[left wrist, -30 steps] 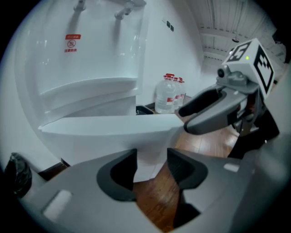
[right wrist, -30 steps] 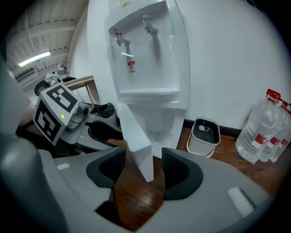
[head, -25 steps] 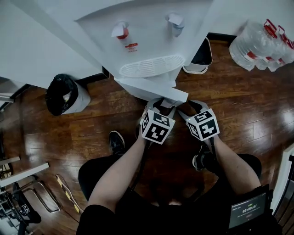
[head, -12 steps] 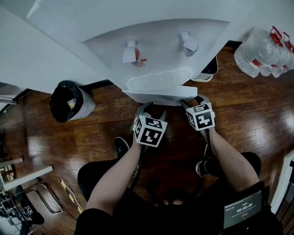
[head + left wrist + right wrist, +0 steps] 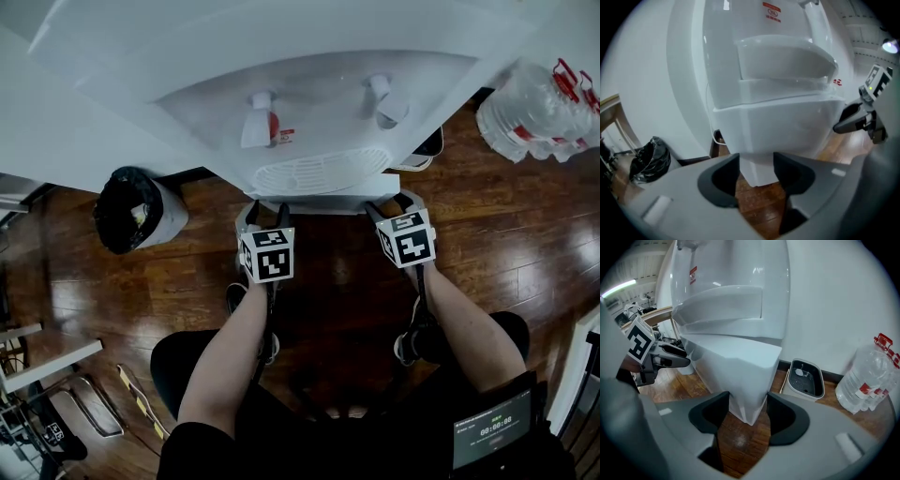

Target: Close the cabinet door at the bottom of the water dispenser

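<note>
The white water dispenser [image 5: 319,122] stands in front of me, its drip tray [image 5: 319,172] facing me. Below the tray, the bottom cabinet door [image 5: 319,201] lies about flush with the body. My left gripper [image 5: 263,212] is at the door's left corner, jaws open. In the left gripper view the cabinet's lower corner [image 5: 757,173] shows between the open left gripper [image 5: 757,169]. My right gripper [image 5: 397,202] is at the door's right corner, also open. The right gripper [image 5: 744,414] frames the other lower corner [image 5: 749,409]. I cannot tell whether either touches the door.
A black bin bag [image 5: 131,208] sits left of the dispenser. A small white bin [image 5: 804,378] and large water bottles [image 5: 539,117] stand at its right. The floor is dark wood. The person's shoes [image 5: 239,296] and a small screen [image 5: 492,431] are near me.
The door, ajar and angled outward a second ago, now lies against the cabinet. My left gripper slid left along it to the left corner. My right gripper edged in toward the right corner.
</note>
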`<state>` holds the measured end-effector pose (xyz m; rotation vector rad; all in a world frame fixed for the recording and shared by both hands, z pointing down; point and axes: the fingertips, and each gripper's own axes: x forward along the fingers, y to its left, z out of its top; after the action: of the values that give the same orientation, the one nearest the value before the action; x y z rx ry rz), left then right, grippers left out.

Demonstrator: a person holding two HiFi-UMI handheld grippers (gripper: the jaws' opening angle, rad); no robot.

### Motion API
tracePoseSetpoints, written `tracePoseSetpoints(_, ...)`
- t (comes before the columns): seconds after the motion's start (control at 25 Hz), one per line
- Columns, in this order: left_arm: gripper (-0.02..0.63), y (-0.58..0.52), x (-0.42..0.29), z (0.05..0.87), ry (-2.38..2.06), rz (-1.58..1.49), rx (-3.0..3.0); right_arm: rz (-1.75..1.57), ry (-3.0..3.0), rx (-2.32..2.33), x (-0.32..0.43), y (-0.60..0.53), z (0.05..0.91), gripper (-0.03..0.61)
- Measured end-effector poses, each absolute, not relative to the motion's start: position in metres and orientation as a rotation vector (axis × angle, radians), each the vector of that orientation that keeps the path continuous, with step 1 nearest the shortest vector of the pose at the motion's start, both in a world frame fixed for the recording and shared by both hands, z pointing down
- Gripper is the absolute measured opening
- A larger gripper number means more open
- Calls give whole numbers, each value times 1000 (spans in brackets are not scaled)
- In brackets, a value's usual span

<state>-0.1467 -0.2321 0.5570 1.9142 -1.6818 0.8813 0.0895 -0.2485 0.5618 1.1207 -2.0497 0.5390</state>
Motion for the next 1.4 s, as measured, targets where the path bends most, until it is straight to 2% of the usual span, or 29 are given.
tracePoseSetpoints(0.08, 223, -233, -136, 559, -1663, 842, 1894, 530, -2053, 1113, 89, -252, 561, 257)
tracePoseSetpoints(0.24, 278, -234, -120, 561, -1675, 772, 1836, 513, -2047, 1085, 89, -252, 562, 258)
tracePoseSetpoints(0.8, 288, -239, -116, 553, -1708, 693, 1729, 391, -2053, 1117, 85, -285, 547, 250)
tracePoseSetpoints(1.28, 277, -241, -123, 561, -1687, 732, 1722, 406, -1992, 1094, 84, -292, 549, 251)
tracePoseSetpoints(1.4, 240, -240, -121, 557, -1634, 758, 1722, 425, -1975, 1120, 91, -291, 545, 237)
